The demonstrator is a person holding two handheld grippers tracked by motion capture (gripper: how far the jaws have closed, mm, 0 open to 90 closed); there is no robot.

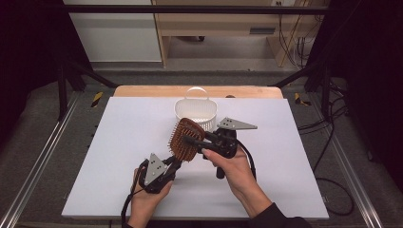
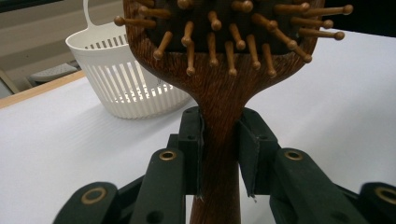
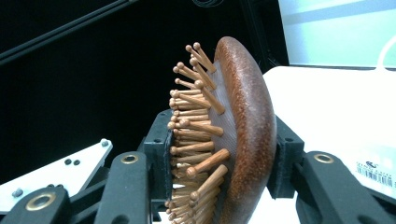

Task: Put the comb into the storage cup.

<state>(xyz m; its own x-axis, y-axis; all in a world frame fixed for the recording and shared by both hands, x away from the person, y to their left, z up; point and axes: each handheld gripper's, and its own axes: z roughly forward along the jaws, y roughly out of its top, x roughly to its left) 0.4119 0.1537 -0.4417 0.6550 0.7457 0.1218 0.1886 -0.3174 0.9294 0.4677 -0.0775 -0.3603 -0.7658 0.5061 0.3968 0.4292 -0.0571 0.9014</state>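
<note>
A brown wooden hairbrush (image 1: 185, 138) with wooden pin bristles hangs above the middle of the white table (image 1: 119, 142), held by both grippers. My left gripper (image 1: 173, 164) is shut on the handle (image 2: 219, 154), one pad pressing on each side of it, and the head stands upright above the jaws. My right gripper (image 1: 192, 141) comes in from the right and is shut on the brush head (image 3: 250, 121). One of its pads presses on the bristle tips (image 3: 187, 140) and the other on the smooth rounded back.
A white slatted plastic basket (image 1: 196, 111) with a thin loop handle stands just behind the brush, near the table's far edge. It is also in the left gripper view (image 2: 126, 79), up and to the left. Black frame bars and cables flank the table.
</note>
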